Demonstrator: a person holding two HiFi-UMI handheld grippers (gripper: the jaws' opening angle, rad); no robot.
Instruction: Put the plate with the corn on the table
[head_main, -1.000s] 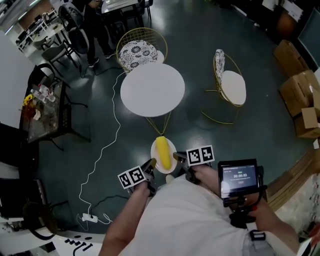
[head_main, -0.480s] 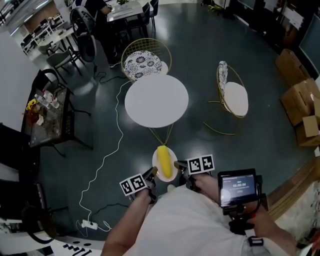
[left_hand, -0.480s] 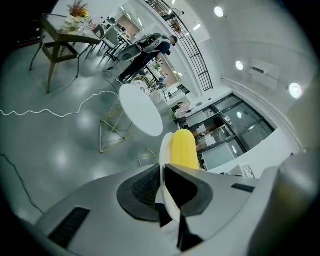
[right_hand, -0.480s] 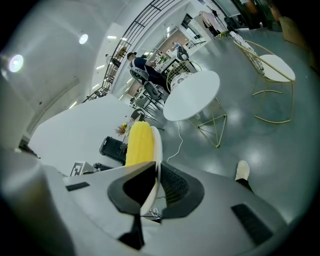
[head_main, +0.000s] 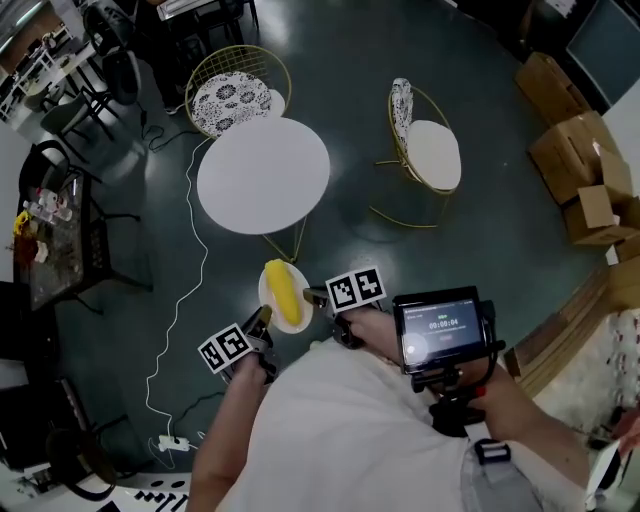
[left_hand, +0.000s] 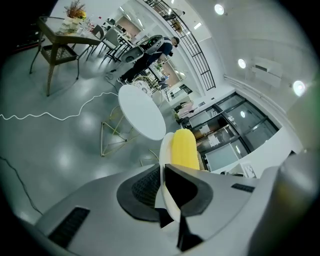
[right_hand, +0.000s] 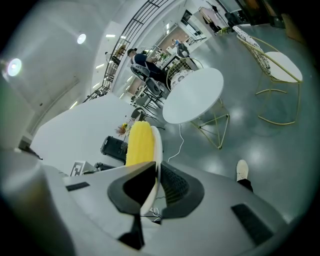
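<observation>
**Q:** Where is the plate?

**A:** In the air, carried between two hand-held grippers. The white plate, with a yellow cob of corn lying lengthwise along its middle, hangs over the dark floor. It is close in front of the person's body. It is apart from the round white surface, which stands ahead on thin gold legs, and sits just short of that surface's near edge.

**Q:** How do the grippers hold it?

**A:** Each pinches the rim. The left gripper has its jaws drawn narrow on the plate's near-left edge. In the left gripper view, the thin plate is clamped in the left gripper, with the corn rising beyond it and the surface farther off. The right gripper grips the opposite edge. The right gripper view shows the plate squeezed in the right gripper, with the corn alongside and the surface beyond.

**Q:** And around them?

**A:** Two gold wire chairs stand by, one at the surface's far edge and the other well to its right. A white cable snakes over the floor at left. Cardboard boxes sit at the right edge of the head view, and a small screen is mounted by the person's right hand.
</observation>
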